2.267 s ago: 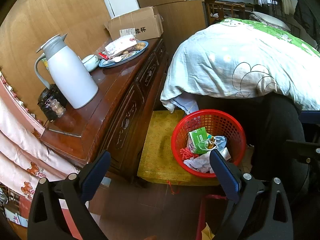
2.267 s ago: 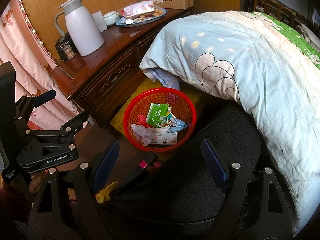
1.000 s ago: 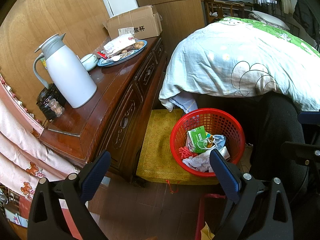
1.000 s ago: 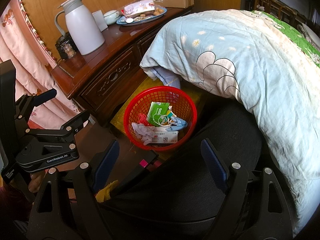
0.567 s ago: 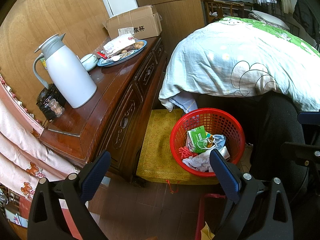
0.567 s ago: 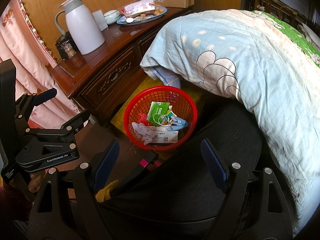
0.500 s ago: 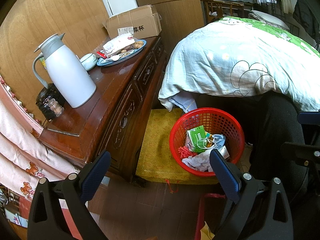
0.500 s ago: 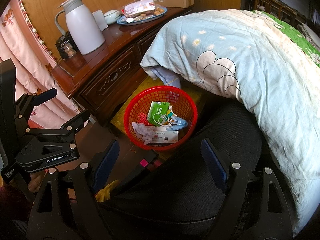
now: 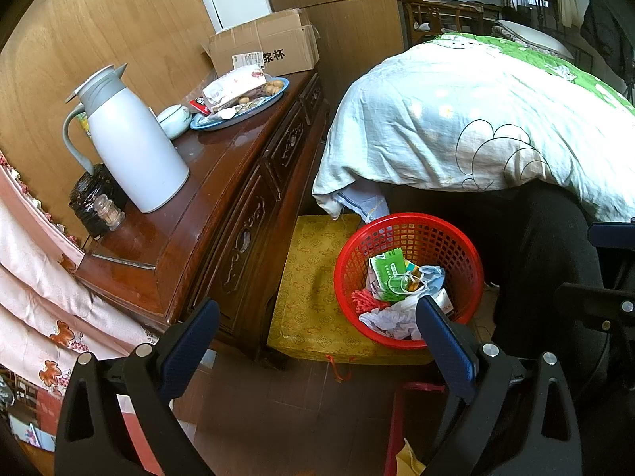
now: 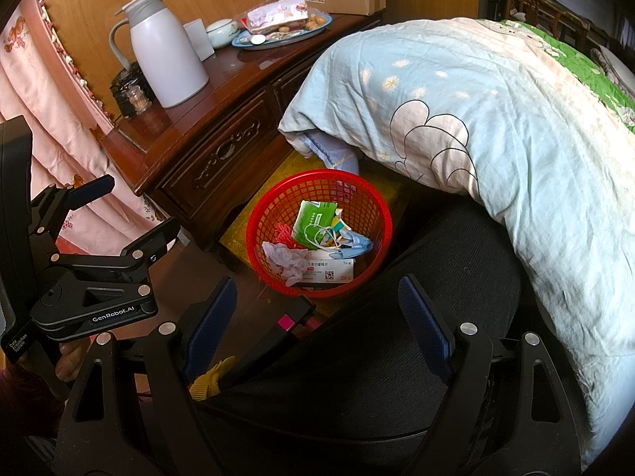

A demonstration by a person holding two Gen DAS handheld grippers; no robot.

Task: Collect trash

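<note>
A red mesh basket (image 9: 468, 254) (image 10: 260, 214) stands on a yellow cushion (image 9: 309, 281) beside the bed. It holds trash: a green packet (image 10: 313, 222), a blue face mask (image 10: 353, 248), crumpled white tissue (image 10: 285, 260) and a flat white box (image 10: 329, 271). My left gripper (image 9: 317, 333) hangs open above the floor in front of the basket, nothing between its fingers. My right gripper (image 10: 317, 305) is open too, over a black chair seat (image 10: 377, 357) just short of the basket. The left gripper's body (image 10: 91, 273) shows at the left of the right wrist view.
A dark wooden sideboard (image 9: 214, 182) on the left carries a white thermos jug (image 9: 131, 142), a small jar (image 9: 107, 210), a blue tray of snacks (image 9: 242, 107) and a cardboard box (image 9: 266, 47). A pale blue quilt (image 9: 456, 127) hangs over the bed. Pink curtain (image 9: 43, 289) at left.
</note>
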